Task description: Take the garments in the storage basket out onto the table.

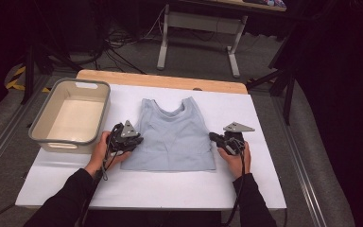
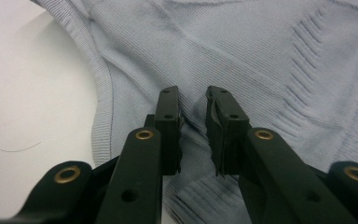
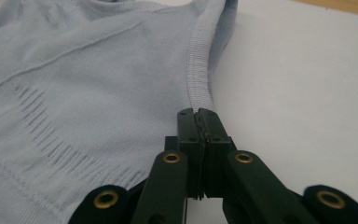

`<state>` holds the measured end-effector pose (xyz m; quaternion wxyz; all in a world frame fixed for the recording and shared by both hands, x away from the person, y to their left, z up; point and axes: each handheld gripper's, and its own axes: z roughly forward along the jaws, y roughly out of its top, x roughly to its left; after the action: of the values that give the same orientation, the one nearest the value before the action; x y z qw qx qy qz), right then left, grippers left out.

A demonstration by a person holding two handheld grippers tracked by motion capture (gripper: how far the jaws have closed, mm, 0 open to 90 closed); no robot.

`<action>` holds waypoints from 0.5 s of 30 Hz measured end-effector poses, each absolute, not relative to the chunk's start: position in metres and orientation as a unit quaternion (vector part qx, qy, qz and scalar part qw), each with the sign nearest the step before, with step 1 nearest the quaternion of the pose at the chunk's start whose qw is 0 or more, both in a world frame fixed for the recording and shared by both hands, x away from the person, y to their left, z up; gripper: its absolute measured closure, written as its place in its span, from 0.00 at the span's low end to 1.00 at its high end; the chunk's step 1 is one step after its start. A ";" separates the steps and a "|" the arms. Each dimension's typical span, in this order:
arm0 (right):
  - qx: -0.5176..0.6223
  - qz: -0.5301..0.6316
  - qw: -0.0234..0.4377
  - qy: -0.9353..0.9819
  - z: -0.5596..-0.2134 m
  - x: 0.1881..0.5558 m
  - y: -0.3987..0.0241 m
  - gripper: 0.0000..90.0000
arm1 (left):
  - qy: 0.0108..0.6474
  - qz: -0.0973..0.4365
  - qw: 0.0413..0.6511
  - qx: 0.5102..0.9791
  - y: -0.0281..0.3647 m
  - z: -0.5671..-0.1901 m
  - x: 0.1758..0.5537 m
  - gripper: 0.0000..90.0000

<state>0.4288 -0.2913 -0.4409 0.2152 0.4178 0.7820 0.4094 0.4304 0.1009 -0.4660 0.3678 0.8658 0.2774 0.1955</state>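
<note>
A light blue knitted tank top (image 1: 175, 135) lies flat on the white sheet (image 1: 264, 118), neckline away from me. My left gripper (image 1: 138, 140) rests on the top's left side. In the left gripper view its jaws stand a little apart (image 2: 193, 95) over the fabric (image 2: 242, 56), just inside the ribbed armhole edge, with a slight crease between them. My right gripper (image 1: 212, 137) is at the top's right side. In the right gripper view its jaws (image 3: 197, 112) are pressed together on the ribbed edge of the top (image 3: 88, 79).
A beige plastic bin (image 1: 38, 127) with a grey rim stands at the left of the table, close to my left hand. The wooden table edge (image 1: 160, 79) shows at the back. Bare white sheet lies in front of the top and to its right.
</note>
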 end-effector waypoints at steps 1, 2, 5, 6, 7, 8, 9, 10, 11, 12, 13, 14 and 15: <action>0.415 0.410 0.220 0.782 -0.439 0.428 -0.292 0.99 | 0.277 0.196 0.367 0.866 0.101 -0.466 0.430 0.83; 0.413 0.411 0.224 0.781 -0.436 0.426 -0.292 0.99 | 0.278 0.197 0.365 0.866 0.101 -0.466 0.430 0.84; 0.408 0.412 0.237 0.779 -0.430 0.422 -0.292 0.99 | 0.275 0.205 0.361 0.867 0.100 -0.466 0.428 0.84; 0.408 0.413 0.241 0.778 -0.429 0.421 -0.291 0.99 | 0.275 0.207 0.360 0.867 0.100 -0.466 0.428 0.84; 0.407 0.415 0.242 0.777 -0.428 0.419 -0.291 0.99 | 0.276 0.206 0.361 0.867 0.100 -0.466 0.427 0.84; 0.405 0.415 0.244 0.777 -0.427 0.419 -0.289 0.98 | 0.277 0.205 0.362 0.866 0.100 -0.466 0.427 0.84; 0.403 0.414 0.250 0.777 -0.427 0.419 -0.289 0.96 | 0.277 0.205 0.362 0.866 0.100 -0.466 0.427 0.84; 0.403 0.414 0.250 0.777 -0.427 0.419 -0.289 0.96 | 0.278 0.204 0.363 0.865 0.101 -0.466 0.428 0.84; 0.407 0.413 0.256 0.773 -0.428 0.419 -0.289 0.85 | 0.281 0.202 0.365 0.865 0.101 -0.466 0.428 0.84; 0.411 0.414 0.258 0.770 -0.428 0.421 -0.289 0.78 | 0.283 0.203 0.365 0.864 0.101 -0.466 0.428 0.84; 0.414 0.402 0.267 0.772 -0.430 0.423 -0.290 0.72 | 0.285 0.204 0.365 0.862 0.101 -0.467 0.427 0.83; 0.418 0.398 0.269 0.771 -0.431 0.425 -0.290 0.67 | 0.285 0.204 0.365 0.862 0.101 -0.467 0.427 0.83; 0.426 0.403 0.264 0.766 -0.433 0.427 -0.291 0.63 | 0.286 0.205 0.365 0.862 0.101 -0.467 0.427 0.83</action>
<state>0.4267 -0.2914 -0.4332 0.2639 0.4263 0.7659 0.4026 0.4269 0.1009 -0.4668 0.3654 0.8619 0.2856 0.2049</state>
